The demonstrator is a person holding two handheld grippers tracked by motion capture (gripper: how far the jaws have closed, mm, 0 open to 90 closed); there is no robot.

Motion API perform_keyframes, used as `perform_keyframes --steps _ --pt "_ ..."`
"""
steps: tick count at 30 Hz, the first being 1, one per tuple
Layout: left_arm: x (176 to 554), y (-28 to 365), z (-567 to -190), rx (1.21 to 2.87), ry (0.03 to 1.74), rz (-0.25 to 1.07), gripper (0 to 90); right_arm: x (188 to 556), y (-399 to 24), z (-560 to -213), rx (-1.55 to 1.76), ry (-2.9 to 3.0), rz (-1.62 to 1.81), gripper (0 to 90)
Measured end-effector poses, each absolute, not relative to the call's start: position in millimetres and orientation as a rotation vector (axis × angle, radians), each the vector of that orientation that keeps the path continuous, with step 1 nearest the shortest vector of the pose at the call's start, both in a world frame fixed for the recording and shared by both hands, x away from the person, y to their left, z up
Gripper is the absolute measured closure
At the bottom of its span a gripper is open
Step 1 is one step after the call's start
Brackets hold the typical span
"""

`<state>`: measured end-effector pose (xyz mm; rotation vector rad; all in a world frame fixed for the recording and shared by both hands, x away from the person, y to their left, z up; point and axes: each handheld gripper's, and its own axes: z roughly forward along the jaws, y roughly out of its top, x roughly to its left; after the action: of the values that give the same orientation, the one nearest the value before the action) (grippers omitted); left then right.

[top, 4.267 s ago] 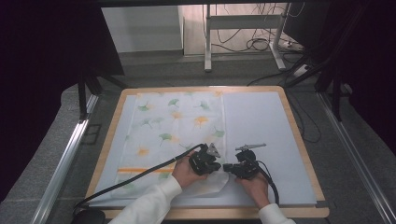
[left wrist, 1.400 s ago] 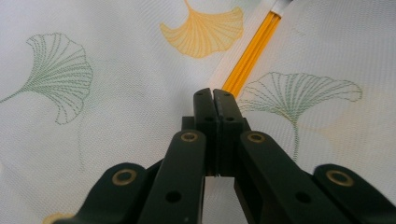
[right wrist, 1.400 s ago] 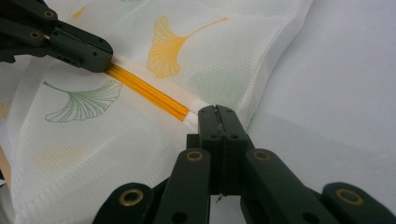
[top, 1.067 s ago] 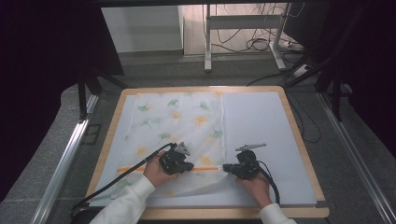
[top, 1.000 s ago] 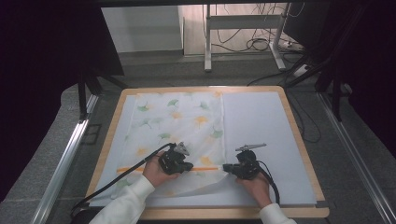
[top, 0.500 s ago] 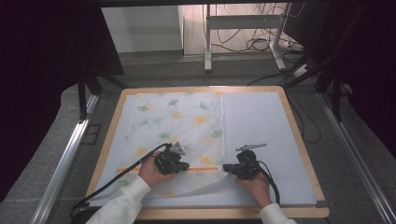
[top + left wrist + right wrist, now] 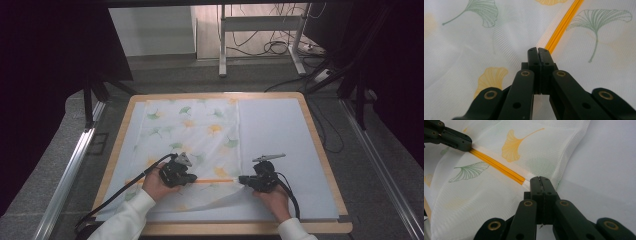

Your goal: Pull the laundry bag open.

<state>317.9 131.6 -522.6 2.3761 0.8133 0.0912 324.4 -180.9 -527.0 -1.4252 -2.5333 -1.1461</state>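
In the high view, the mesh bag (image 7: 192, 150), a white laundry-type pouch printed with green and yellow ginkgo leaves, lies flat on the left half of the pale blue mat (image 7: 280, 140) that covers the wood-edged table (image 7: 325, 150), occupying the centre-left of the frame. An orange zipper (image 7: 215, 180) runs across the bag's lower part, level in that frame. The left gripper (image 7: 192, 178) sits at the lower centre-left, at the zipper's left portion; the right gripper (image 7: 243, 180) sits at the lower centre, at the zipper's right end near the bag's right edge. In the left gripper view, the two black jaws are fully together with no gap, their tips at the near end of the orange zipper (image 7: 564, 23), which runs away toward the upper right; whether fabric or a slider is pinched between them cannot be told. In the right gripper view, the jaws are likewise pressed together, tips at the white end tab of the zipper (image 7: 499, 168); a grip on the tab cannot be confirmed. The left gripper (image 7: 470, 144) appears at the upper left of that frame, meeting the zipper's far end.
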Motion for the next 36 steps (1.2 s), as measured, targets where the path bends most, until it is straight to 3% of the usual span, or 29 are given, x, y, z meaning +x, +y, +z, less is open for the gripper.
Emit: perform_keyframes --steps 36 --pt "314.5 153.9 -523.7 2.353 0.859 0.064 90.0 323.8 -180.8 -527.1 -1.426 -2.537 -1.148 89.8"
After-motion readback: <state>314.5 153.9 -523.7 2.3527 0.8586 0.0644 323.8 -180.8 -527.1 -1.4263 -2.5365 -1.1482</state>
